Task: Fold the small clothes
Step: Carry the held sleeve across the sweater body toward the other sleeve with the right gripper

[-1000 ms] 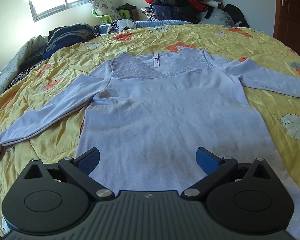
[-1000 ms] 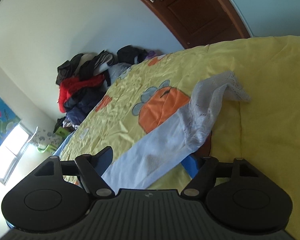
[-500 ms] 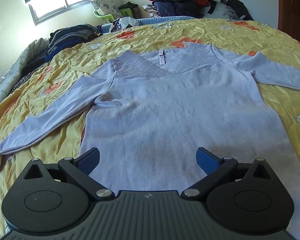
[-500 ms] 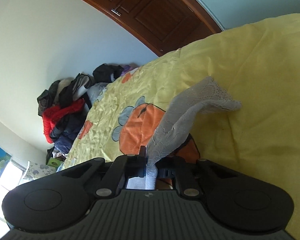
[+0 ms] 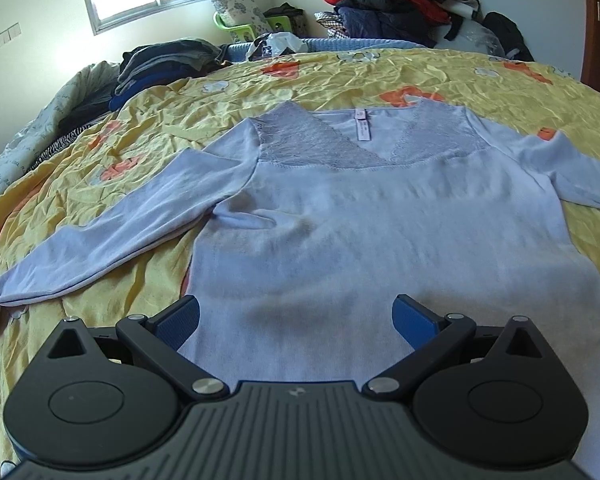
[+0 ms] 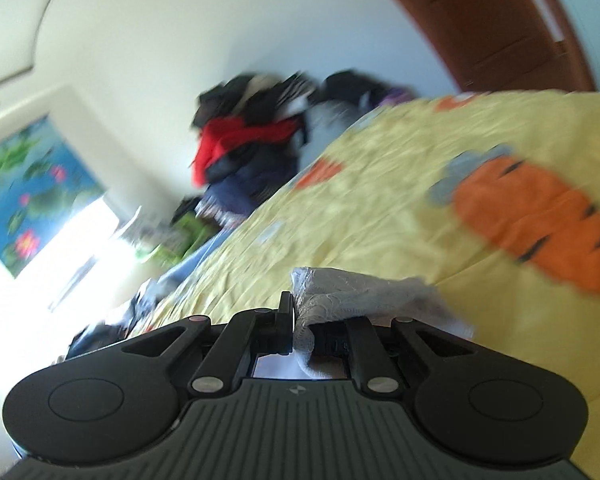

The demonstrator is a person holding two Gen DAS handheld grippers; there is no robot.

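Here the pale blue top lies flat on the bed. Our right gripper has its jaws clamped on the lace cuff; we should carry it toward nine o'clock, low and taut. The left gripper hangs jaws apart over the hem.

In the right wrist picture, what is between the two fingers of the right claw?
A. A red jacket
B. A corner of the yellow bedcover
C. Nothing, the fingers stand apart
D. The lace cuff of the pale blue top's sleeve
D. The right claw is shut on the lace cuff, which bunches out just above its fingers, over the yellow bedcover.
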